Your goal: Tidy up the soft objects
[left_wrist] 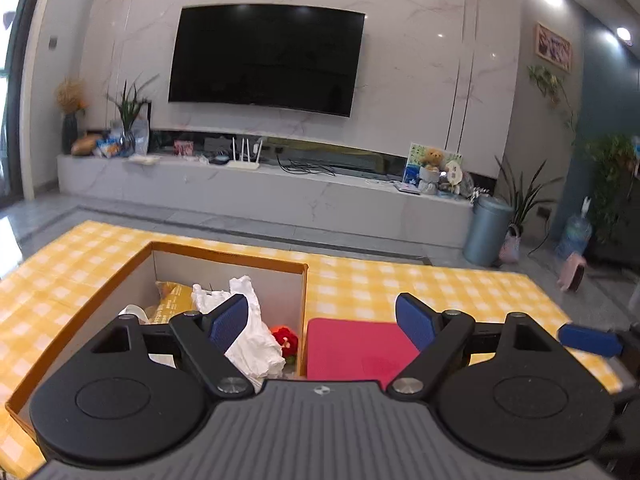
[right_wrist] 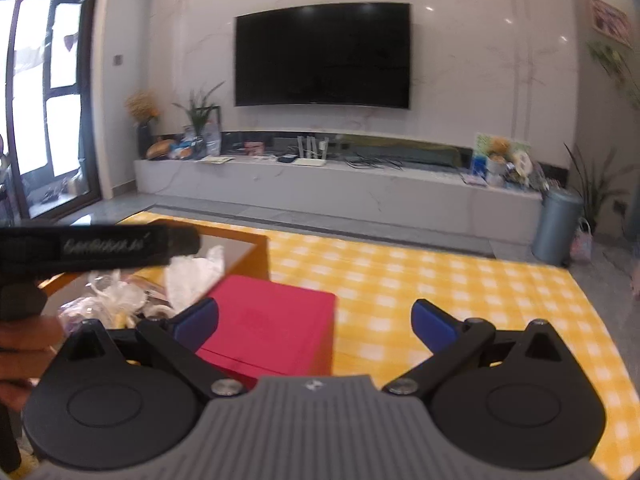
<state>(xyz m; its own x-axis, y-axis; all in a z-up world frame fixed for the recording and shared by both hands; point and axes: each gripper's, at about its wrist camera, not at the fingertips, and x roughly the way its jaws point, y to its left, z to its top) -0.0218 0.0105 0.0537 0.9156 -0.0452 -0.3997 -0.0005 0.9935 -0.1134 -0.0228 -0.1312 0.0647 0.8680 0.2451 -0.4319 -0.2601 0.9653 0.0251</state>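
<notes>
- The box [left_wrist: 224, 258], orange-rimmed, sat on the left of the yellow checked cloth [left_wrist: 400, 280]; in it lay a white bag [left_wrist: 256, 332], a yellow packet [left_wrist: 172, 296] and a red plush [left_wrist: 285, 340].
- The left gripper [left_wrist: 320, 322] hung released, gaping over the box's right wall, holding nothing.
- The red box [right_wrist: 272, 320] stood just right of the box, touching it.
- The right gripper [right_wrist: 316, 320] hung released and bare, near the red box.
- A TV [left_wrist: 266, 58] hung on the far wall.
</notes>
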